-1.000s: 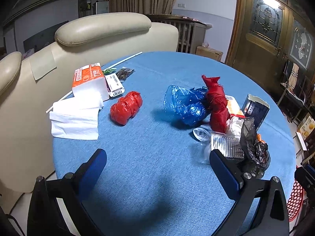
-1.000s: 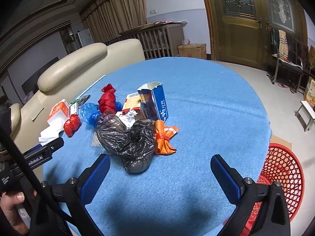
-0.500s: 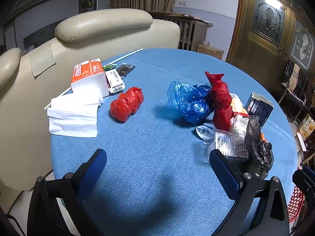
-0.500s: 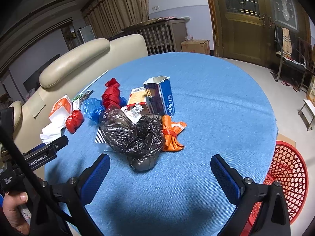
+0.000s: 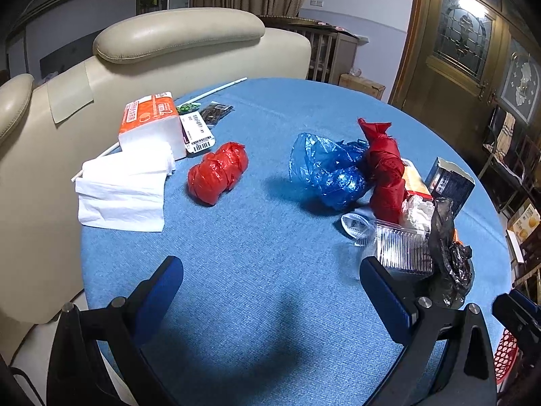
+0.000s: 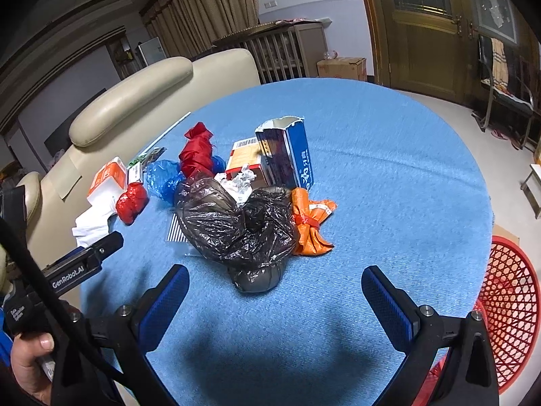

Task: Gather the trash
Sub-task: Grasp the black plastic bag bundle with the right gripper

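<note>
Trash lies on a round blue table (image 5: 257, 270). In the left wrist view: a crumpled red bag (image 5: 218, 172), a blue bag (image 5: 329, 171), a tall red bag (image 5: 385, 169), a clear plastic tray (image 5: 402, 248) and a black bag (image 5: 449, 260). My left gripper (image 5: 270, 291) is open and empty, short of them. In the right wrist view the black bag (image 6: 236, 223) lies just ahead of my open, empty right gripper (image 6: 274, 301), with an orange bag (image 6: 309, 221) and a blue carton (image 6: 287, 154) behind it.
A red mesh basket (image 6: 507, 304) stands on the floor right of the table. A tissue pack (image 5: 150, 120) and loose tissues (image 5: 123, 193) lie at the table's left edge. A cream sofa (image 5: 162, 50) stands behind. The left gripper (image 6: 81, 267) shows in the right wrist view.
Both grippers have moved slightly forward toward the trash; the pile looks a little larger and nearer. Nothing on the table has moved.
</note>
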`<state>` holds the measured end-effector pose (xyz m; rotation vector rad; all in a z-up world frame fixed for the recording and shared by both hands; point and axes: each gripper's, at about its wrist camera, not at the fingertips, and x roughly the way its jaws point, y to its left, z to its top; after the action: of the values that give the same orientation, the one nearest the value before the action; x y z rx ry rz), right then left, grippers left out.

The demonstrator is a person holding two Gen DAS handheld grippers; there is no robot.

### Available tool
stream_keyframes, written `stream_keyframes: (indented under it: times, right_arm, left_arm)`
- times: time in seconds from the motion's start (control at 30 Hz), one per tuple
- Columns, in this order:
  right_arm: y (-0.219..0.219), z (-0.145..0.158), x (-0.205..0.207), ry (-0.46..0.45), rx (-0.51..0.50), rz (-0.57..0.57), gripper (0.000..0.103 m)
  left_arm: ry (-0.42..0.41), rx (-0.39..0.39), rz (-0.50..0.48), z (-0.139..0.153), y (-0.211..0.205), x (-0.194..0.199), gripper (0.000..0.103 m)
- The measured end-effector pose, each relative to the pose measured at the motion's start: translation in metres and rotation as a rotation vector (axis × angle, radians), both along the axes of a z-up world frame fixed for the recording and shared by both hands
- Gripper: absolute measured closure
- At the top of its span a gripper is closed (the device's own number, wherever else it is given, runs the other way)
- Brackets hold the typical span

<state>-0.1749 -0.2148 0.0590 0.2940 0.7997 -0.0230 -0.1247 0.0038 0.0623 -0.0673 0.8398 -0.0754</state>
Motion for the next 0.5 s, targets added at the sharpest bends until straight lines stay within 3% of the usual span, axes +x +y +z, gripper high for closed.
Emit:
stream_keyframes:
  times: [0.23, 0.27, 0.33, 0.4, 0.5]
  right_arm:
    - [0.009, -0.02, 0.032, 0.05, 0.05, 0.039, 0.001]
    - [0.01, -0.023, 0.036, 0.057, 0.063, 0.045, 0.005]
    - [0.01, -0.033, 0.046, 0.082, 0.096, 0.058, 0.022]
    - [0.009, -0.046, 0.054, 0.12, 0.145, 0.068, 0.058]
    - [0.006, -0.049, 0.052, 0.114, 0.177, 0.073, 0.065]
  left_arm:
    - [0.005, 0.002, -0.007, 0.0, -0.001, 0.002, 0.0]
    - [0.005, 0.004, -0.006, -0.001, 0.0, 0.002, 0.0]
    - [0.007, 0.009, -0.004, -0.001, 0.001, 0.003, 0.0]
    - [0.011, 0.014, -0.004, -0.001, 0.0, 0.004, 0.0]
    - [0.015, 0.025, -0.02, -0.002, -0.008, 0.006, 0.0]
